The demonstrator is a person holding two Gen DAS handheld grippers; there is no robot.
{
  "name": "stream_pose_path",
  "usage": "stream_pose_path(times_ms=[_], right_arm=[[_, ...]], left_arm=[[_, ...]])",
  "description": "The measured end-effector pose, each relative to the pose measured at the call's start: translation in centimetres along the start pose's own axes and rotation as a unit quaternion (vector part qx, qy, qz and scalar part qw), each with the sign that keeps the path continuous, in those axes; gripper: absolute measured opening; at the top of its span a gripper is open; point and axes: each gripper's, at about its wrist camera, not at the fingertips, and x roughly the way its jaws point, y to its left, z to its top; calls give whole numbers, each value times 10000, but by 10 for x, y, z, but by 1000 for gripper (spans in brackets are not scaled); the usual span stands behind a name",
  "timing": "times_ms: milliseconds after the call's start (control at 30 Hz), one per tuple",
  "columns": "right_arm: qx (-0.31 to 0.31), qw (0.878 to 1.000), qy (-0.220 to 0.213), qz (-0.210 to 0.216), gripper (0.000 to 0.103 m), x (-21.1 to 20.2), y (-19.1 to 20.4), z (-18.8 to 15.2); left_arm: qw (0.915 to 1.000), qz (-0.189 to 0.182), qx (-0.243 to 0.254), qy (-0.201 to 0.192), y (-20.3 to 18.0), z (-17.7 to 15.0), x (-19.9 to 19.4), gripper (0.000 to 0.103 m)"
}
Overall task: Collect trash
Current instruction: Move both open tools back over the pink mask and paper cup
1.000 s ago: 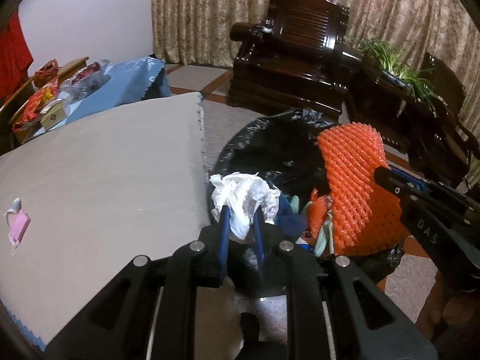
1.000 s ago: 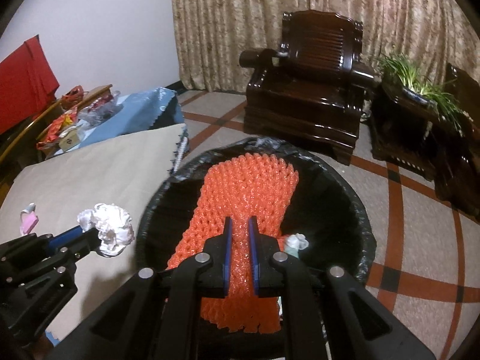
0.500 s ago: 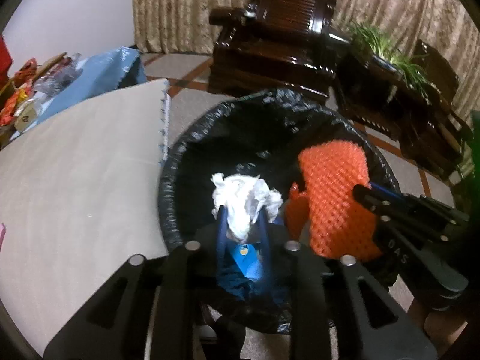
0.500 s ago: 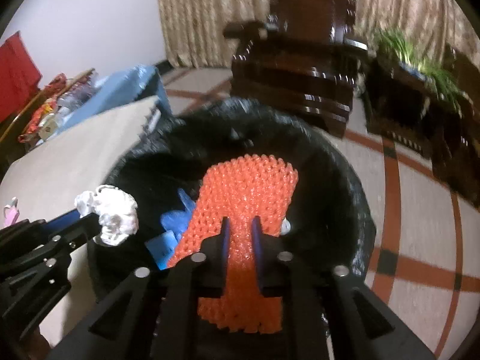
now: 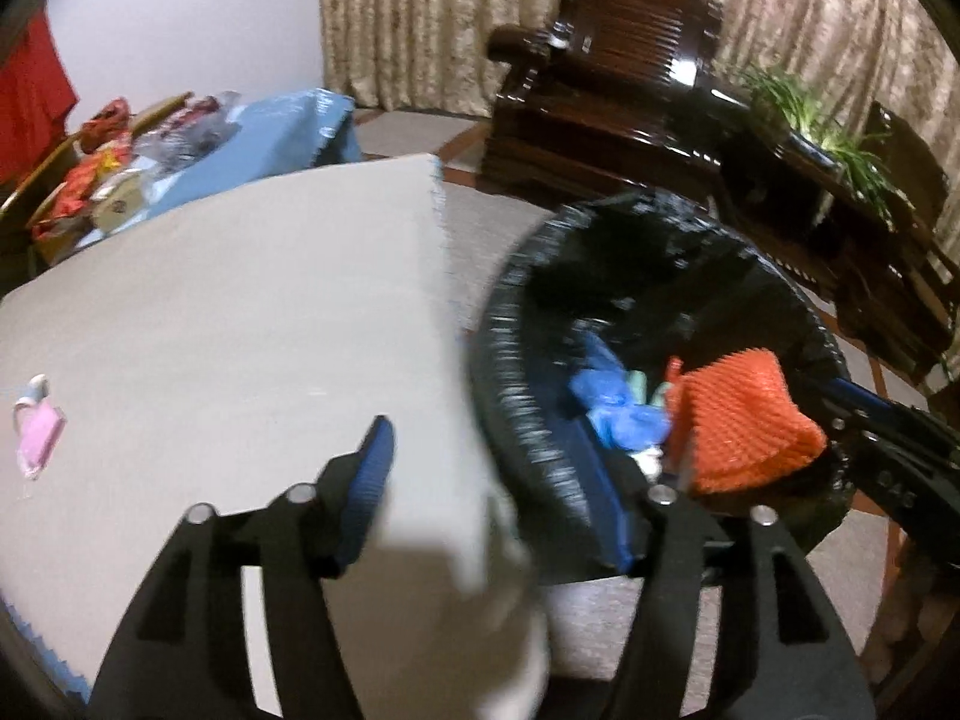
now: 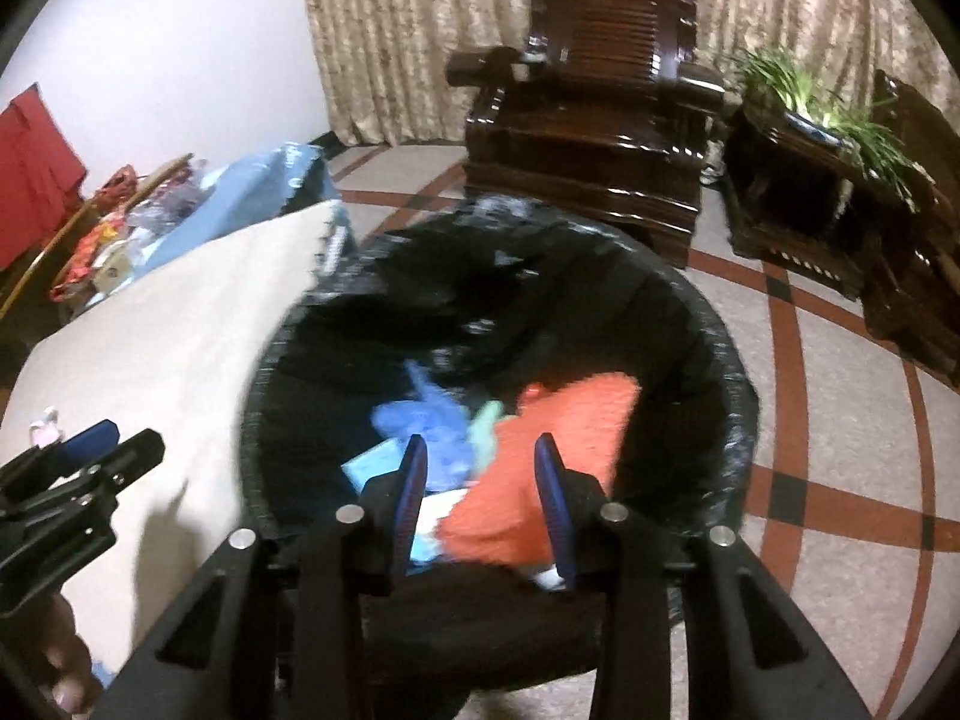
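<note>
A bin lined with a black bag [image 5: 498,324] [image 6: 720,360] stands on the floor beside a beige mat [image 5: 210,330]. Blue, green and white scraps lie inside it. The orange foam net [image 6: 540,480] [image 5: 744,420] rests in the bin under my right gripper [image 6: 480,480]. Its jaws are opening and the pads stand clear of the net. My left gripper [image 5: 486,492] [image 6: 90,450] hangs over the mat's edge next to the bin, its jaws opening wide with nothing between them. A pale blur [image 5: 510,600] shows below it; I cannot tell what it is. A small pink item [image 5: 39,432] lies on the mat.
A dark wooden armchair [image 6: 588,120] and a plant stand [image 6: 810,180] stand behind the bin on a patterned floor. At the far left a blue cloth [image 5: 252,144] carries packets and bags. A red cloth [image 5: 30,96] hangs at the left edge.
Both grippers opened. The white tissue is gone from the left jaws and the orange net dropped into the bin. The left gripper swung back from over the bin to the mat's edge.
</note>
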Motion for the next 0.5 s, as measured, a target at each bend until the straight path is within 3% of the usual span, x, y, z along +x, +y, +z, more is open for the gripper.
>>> stream_pose_path(times_ms=[500], right_arm=[[-942,9915,39,895,37,-12,202,-21]], left_arm=[[9917,967,-806,-276,183,-40,-70,65]])
